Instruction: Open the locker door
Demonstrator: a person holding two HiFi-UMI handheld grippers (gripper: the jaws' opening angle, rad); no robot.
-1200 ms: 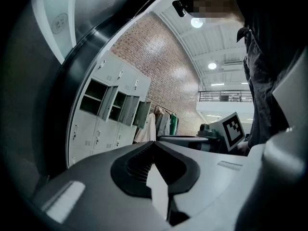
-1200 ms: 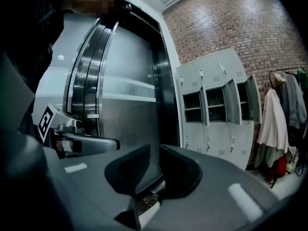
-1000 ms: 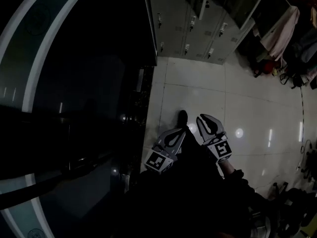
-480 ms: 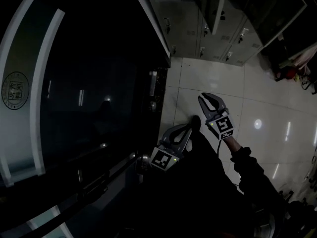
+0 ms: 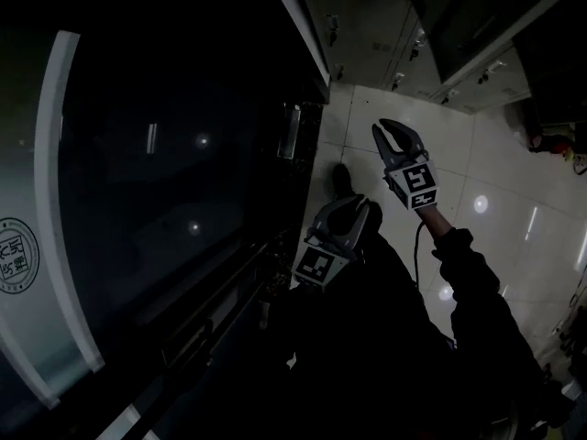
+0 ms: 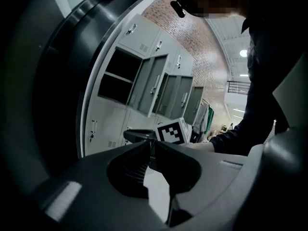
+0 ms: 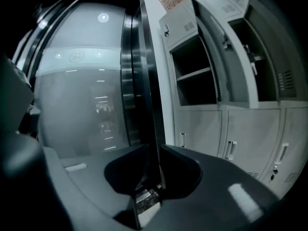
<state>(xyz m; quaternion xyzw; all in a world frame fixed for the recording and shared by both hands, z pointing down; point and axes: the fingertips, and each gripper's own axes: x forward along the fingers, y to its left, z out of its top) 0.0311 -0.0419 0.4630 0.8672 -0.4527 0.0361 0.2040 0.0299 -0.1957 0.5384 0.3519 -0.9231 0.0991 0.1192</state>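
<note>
Grey lockers (image 5: 367, 26) stand at the far end of the tiled floor, dim in the head view. The left gripper view shows some locker doors (image 6: 153, 83) swung open. The right gripper view shows an open compartment (image 7: 197, 76) above closed doors with handles (image 7: 230, 149). My right gripper (image 5: 393, 128) is raised toward the lockers, well short of them, its jaws a narrow gap apart with nothing between. My left gripper (image 5: 353, 211) hangs lower near my body, shut and empty. Neither gripper touches a locker.
A large dark glass wall (image 5: 165, 154) with a metal frame and a door handle (image 5: 289, 131) fills the left side. My shoe (image 5: 339, 180) stands on the glossy floor tiles (image 5: 495, 163). Red items (image 5: 550, 140) lie at the right edge.
My right gripper has risen and moved toward the lockers. The left gripper has stayed low by my body. The head view has swung, with the lockers now at its top edge.
</note>
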